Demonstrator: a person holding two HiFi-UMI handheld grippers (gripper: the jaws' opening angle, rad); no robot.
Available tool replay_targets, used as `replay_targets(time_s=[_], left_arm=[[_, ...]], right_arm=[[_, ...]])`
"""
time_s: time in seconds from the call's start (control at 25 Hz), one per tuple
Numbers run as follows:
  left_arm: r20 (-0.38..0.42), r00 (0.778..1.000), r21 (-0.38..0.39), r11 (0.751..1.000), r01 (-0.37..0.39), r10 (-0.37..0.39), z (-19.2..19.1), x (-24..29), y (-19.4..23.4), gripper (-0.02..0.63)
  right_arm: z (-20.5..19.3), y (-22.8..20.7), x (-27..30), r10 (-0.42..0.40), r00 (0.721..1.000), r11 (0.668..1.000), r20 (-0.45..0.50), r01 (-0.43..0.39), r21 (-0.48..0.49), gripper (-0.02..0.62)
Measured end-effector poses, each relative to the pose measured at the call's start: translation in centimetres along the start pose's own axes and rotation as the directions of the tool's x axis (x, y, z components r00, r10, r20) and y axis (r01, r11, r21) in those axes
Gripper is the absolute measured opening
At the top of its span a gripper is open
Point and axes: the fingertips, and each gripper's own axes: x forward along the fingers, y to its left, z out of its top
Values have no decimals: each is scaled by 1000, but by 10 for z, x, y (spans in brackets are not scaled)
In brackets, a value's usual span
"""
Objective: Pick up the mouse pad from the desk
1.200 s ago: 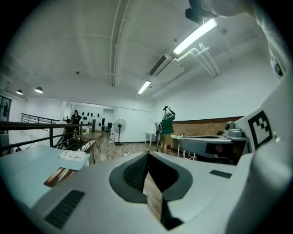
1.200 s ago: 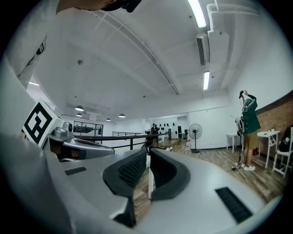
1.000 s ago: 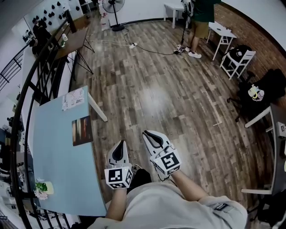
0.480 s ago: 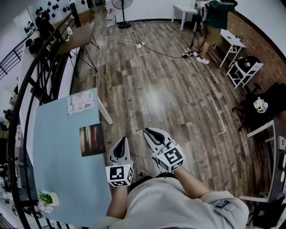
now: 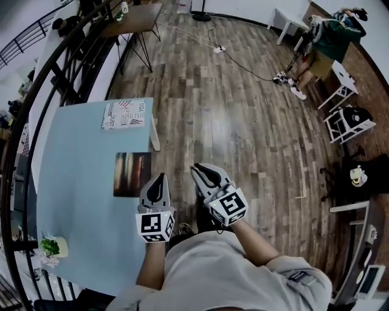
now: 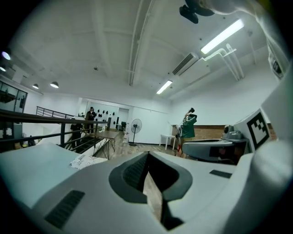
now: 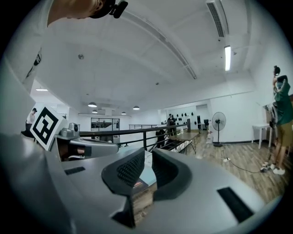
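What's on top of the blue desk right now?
A dark mouse pad, a printed sheet and something green and white lie on the desk. The left tool hides part of its near edge.

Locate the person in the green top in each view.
Head view: the person stands at top right.
Left gripper view: person right of centre, far off.
Right gripper view: person at the far right edge.
Shared landmark: the wooden table.
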Motion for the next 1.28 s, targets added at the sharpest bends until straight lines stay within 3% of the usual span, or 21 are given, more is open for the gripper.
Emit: replay_targets(time_s=[0.44, 0.68, 0.8, 1.0, 1.28], left_arm=[[-20, 984, 11, 984, -175, 176, 14, 73, 54, 12], [-25, 944, -20, 944, -328, 328, 17, 103, 89, 12], [-48, 910, -32, 910, -413, 411, 8, 107, 99, 12], [-99, 832, -56, 831, -553, 546, -10, 92, 118, 12], [-171, 731, -71, 732, -677, 660, -38, 58, 134, 12]], right_arm=[[13, -50, 102, 222, 975, 975, 8, -222, -4, 57], [11, -69, 158, 379, 925, 925, -8, -379, 1, 57], [-1, -73, 180, 462, 887, 887, -31, -461, 34, 57], [-19, -59, 211, 589, 805, 808, -68, -586, 64, 57], [-42, -19, 232, 715, 691, 699, -107, -709, 93, 57]])
